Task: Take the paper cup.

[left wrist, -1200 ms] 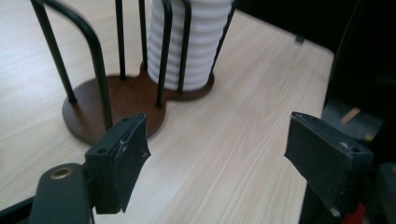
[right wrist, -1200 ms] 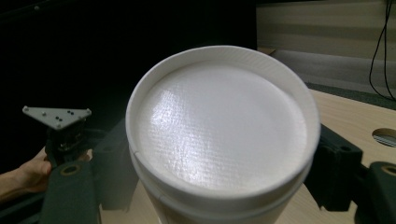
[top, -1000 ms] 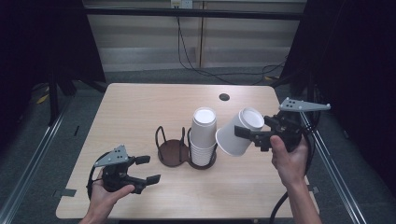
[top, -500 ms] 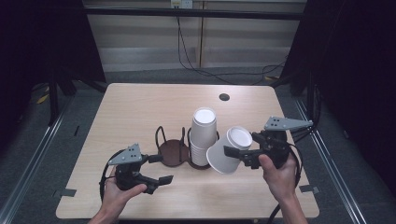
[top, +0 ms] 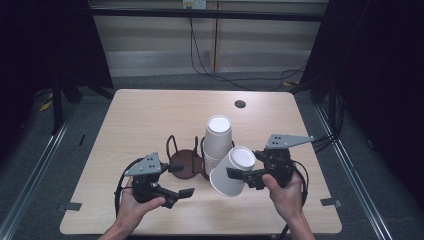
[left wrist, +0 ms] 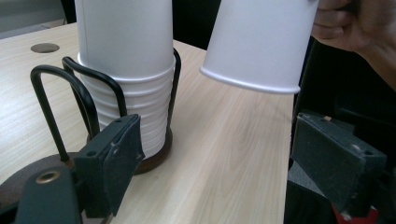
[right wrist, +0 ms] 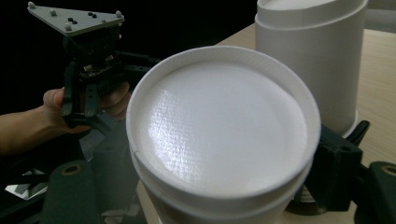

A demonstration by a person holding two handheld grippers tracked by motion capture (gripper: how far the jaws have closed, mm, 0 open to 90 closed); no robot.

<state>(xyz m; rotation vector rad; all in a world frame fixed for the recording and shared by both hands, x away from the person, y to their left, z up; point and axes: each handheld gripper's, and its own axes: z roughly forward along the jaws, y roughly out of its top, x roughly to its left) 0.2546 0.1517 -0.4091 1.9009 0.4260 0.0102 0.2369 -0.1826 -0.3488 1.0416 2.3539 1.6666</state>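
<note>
The right gripper was clamped on a white paper cup, held upside down and tilted, base up, in the air just off the table. Over the last second it had carried the cup down and in from the table's right edge, so that the cup now hung right beside the stack of nested cups in the black wire holder, its rim close to the wood. The left gripper had also come in from the near left corner; its jaws stood wide apart and held nothing, aimed toward the holder's base and the hanging cup. In the left gripper view the cup floated just ahead and above, between the open jaws and the stack. This looked like a single cup pulled off the stack and brought low, likely for the left gripper to take or steady it. The holder's empty wire loops and brown base stood directly between the two grippers, and could snag a jaw. Farther off, a small dark hole marked the tabletop behind the stack.
</note>
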